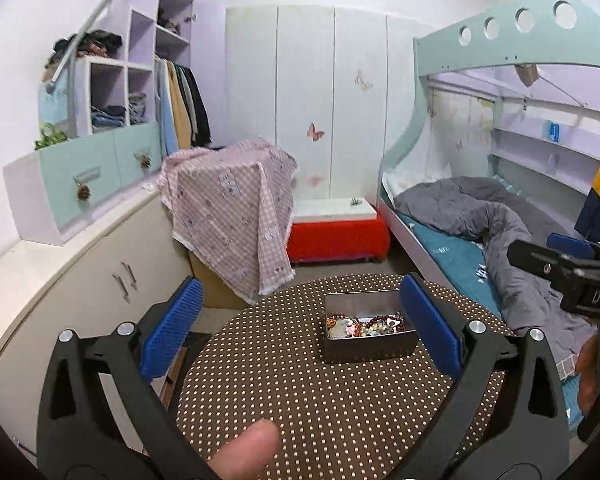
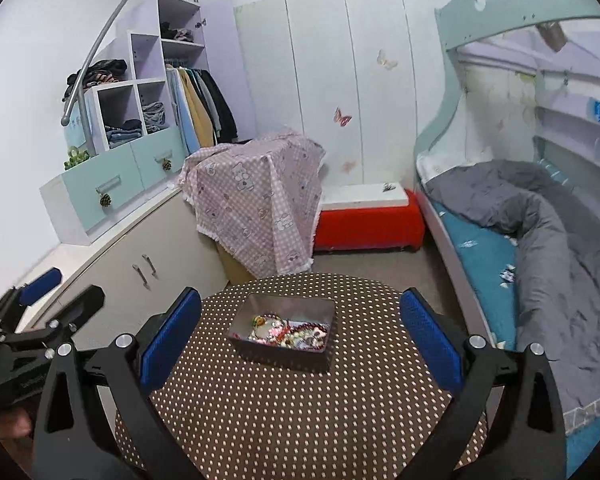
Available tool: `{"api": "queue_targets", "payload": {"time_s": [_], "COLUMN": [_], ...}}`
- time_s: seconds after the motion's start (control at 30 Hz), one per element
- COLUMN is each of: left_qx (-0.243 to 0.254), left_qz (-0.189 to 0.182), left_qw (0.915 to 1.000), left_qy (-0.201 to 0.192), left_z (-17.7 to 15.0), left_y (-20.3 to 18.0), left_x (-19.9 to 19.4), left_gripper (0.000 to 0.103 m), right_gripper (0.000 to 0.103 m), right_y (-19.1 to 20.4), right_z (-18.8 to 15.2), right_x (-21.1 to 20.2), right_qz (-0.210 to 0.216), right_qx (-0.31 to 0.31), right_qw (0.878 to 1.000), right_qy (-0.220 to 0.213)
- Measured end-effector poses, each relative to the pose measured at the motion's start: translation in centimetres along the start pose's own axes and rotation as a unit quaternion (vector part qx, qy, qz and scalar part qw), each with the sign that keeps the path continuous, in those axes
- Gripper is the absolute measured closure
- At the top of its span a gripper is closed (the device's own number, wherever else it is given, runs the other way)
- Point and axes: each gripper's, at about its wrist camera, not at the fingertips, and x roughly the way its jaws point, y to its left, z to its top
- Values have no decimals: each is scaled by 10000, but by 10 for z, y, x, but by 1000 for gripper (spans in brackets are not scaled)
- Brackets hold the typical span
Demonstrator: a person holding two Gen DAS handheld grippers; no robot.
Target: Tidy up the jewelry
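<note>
A dark metal tin (image 1: 370, 350) (image 2: 284, 354) sits on a round brown table with white dots (image 1: 320, 400) (image 2: 300, 420). It holds a tangle of jewelry (image 1: 364, 326) (image 2: 288, 332): red bead strings, pale pieces, a shiny disc. My left gripper (image 1: 300, 332) is open and empty, held above the table with the tin by its right finger. My right gripper (image 2: 300, 336) is open and empty, raised above the table and framing the tin. Each gripper shows at the edge of the other's view (image 1: 572, 276) (image 2: 40, 320).
A low cabinet (image 2: 132, 264) with a drawer unit stands left of the table. A box draped in pink checked cloth (image 2: 260, 200) and a red bench (image 2: 368, 220) stand behind it. A bunk bed with grey duvet (image 2: 540, 232) lies right.
</note>
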Motion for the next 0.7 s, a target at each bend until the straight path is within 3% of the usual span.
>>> {"api": "queue_targets", "payload": {"time_s": [0.33,0.7], "left_qx": [-9,-39], "left_qz": [298,362], "left_qw": [9981,9963], "left_qy": [-538,-775], "left_z": [-17,-42], "left_y": [-11,-12], "left_x": [-78,-133], "left_gripper": [6,6], "right_gripper": [7,7], "right_y": [12,34], "right_z": [-34,-68], "right_x": [-65,-115], "right_qz": [-353,-614], "right_qx": [-63,-167], "right_qw": [9984,9950], "right_qy": [-437,-764]}}
